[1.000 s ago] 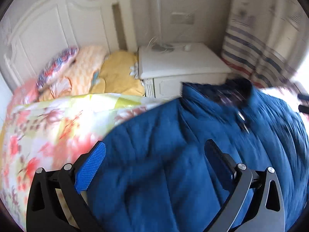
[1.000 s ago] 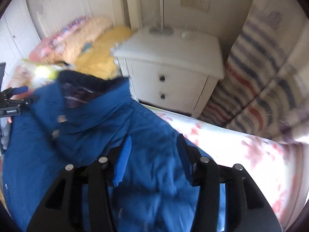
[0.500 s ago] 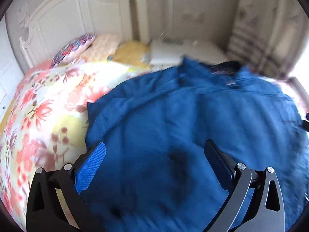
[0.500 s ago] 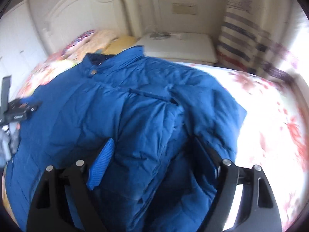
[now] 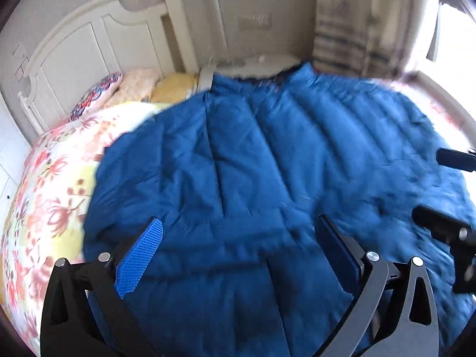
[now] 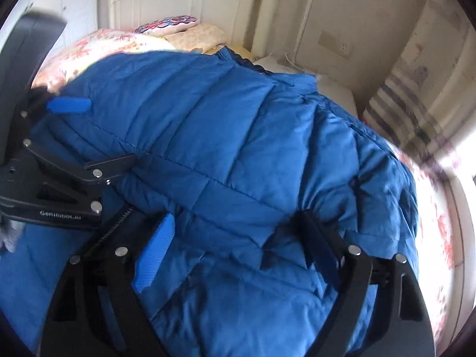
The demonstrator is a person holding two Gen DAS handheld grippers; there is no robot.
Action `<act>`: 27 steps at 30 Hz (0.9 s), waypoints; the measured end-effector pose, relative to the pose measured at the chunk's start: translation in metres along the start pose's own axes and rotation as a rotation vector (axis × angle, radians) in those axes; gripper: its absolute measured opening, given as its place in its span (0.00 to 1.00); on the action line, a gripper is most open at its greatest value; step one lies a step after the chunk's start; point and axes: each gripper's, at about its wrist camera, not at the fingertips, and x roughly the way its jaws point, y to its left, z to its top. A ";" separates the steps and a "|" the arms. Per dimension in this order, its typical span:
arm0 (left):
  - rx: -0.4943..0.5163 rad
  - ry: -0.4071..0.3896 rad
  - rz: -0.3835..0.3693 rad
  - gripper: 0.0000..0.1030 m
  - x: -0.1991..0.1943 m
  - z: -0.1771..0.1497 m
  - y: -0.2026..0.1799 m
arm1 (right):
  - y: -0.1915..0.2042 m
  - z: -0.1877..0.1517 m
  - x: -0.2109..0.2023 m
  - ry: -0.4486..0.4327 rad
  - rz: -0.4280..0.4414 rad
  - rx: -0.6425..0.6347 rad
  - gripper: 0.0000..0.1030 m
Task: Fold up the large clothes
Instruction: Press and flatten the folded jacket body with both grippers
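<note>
Blue jacket (image 6: 238, 136) beneath both claws | left claw (image 5: 238, 255) spread | right claw (image 6: 238, 247) opening, unpinched

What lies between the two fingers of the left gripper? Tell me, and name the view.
In the left wrist view, only the blue quilted jacket lies between the open left gripper fingers; the pads stand apart and clamp nothing.

A: The quilted jacket (image 5: 267, 163) is deep blue, stitched into padded panels; the bedspread (image 5: 53, 184) under it is pale yellow and white with red-pink flowers.

B: And the pillows?

A: One pillow (image 5: 98, 92) has a red, white and blue pattern; the one beside it (image 5: 136, 84) is peach; the headboard (image 5: 89, 38) is cream-white.

B: The curtain (image 6: 416, 110)?

A: Cream with grey-blue and reddish stripes; the gripper pads (image 6: 154, 250) are bright blue on black frames.
</note>
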 end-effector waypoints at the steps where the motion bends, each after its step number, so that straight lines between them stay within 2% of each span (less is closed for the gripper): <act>1: -0.001 -0.013 -0.017 0.96 -0.012 -0.006 0.000 | -0.003 0.000 -0.012 -0.015 0.010 0.024 0.81; 3: -0.006 -0.010 -0.056 0.96 -0.021 -0.019 -0.003 | 0.000 -0.008 -0.046 -0.089 0.033 0.031 0.82; 5: -0.011 0.028 -0.053 0.96 -0.009 -0.031 -0.010 | 0.007 -0.015 -0.058 -0.101 0.060 0.026 0.82; 7: 0.001 0.106 -0.020 0.96 0.018 -0.048 -0.018 | 0.023 -0.024 -0.045 -0.056 0.089 0.000 0.82; 9: -0.066 0.119 -0.074 0.96 0.023 -0.048 -0.008 | 0.039 -0.033 -0.020 0.021 0.060 -0.023 0.82; 10: -0.078 0.122 -0.068 0.96 0.023 -0.048 -0.005 | 0.042 -0.038 -0.009 0.030 0.045 -0.024 0.83; 14: -0.028 0.111 -0.001 0.96 0.007 -0.060 0.003 | 0.042 -0.040 -0.016 0.036 0.036 -0.012 0.86; 16: -0.068 0.105 0.016 0.96 0.000 -0.069 0.021 | 0.032 -0.044 -0.027 0.034 -0.005 -0.005 0.86; 18: -0.172 0.100 0.026 0.96 -0.007 -0.080 0.049 | 0.009 -0.051 -0.034 0.027 -0.035 0.051 0.86; 20: -0.288 0.108 -0.013 0.96 -0.006 -0.087 0.072 | -0.022 -0.069 -0.037 0.039 -0.089 0.139 0.86; 21: -0.297 0.109 -0.022 0.96 -0.004 -0.087 0.076 | -0.035 -0.076 -0.035 0.049 -0.094 0.179 0.88; 23: -0.260 0.132 0.008 0.96 -0.001 -0.085 0.070 | -0.051 -0.087 -0.032 0.034 -0.018 0.236 0.90; 25: -0.235 0.125 0.050 0.95 -0.010 -0.086 0.065 | -0.049 -0.086 -0.032 0.051 -0.040 0.212 0.89; 27: -0.237 0.064 0.032 0.94 -0.038 -0.089 0.055 | -0.041 -0.084 -0.037 0.061 -0.090 0.188 0.89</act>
